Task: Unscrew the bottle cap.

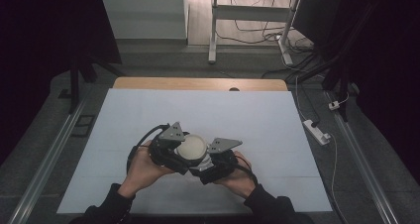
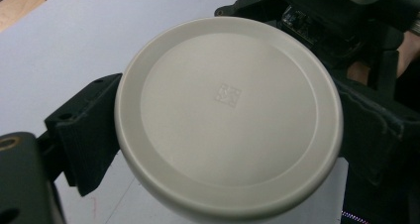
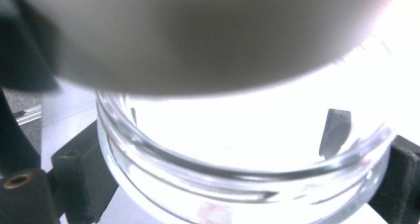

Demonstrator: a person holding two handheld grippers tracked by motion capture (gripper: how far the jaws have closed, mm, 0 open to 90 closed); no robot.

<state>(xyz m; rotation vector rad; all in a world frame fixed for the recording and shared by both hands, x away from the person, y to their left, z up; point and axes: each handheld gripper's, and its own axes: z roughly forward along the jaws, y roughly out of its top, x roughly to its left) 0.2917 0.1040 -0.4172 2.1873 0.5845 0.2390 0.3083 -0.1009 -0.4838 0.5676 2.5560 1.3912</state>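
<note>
1. Gripping at centre-low of the high view: two hands hold both grippers together over the white table sheet [image 1: 148, 115], with a glass jar between them, its round off-white lid [image 1: 190, 145] facing up.
2. Left gripper [image 1: 184, 152]: in its own view the black jaws sit against opposite edges of the lid [image 2: 229, 115], mid-frame. Closed on the lid's rim, by the look of it.
3. Right gripper [image 1: 207, 159]: in its own view the jaws flank the clear glass jar [image 3: 237, 179], lower half of frame, narrowed onto its wall. The lid's underside looms blurred across the top of that frame, and appears to sit just above the jar's mouth; whether it still touches the rim I cannot tell.
4. Handling, lid: looks like stiff moulded plastic, light, smooth matte. Rounded edge is a shallow purchase, so a grip at opposite points of the rim, kept level, seems safest.
5. Handling, jar: thick-walled glass, rigid, probably heavier than the lid, slick and breakable. Best held low on the straight wall below the neck, firm but not crushing.
6. Risk, as judged: slip on the glass if the twist load rises.
</note>
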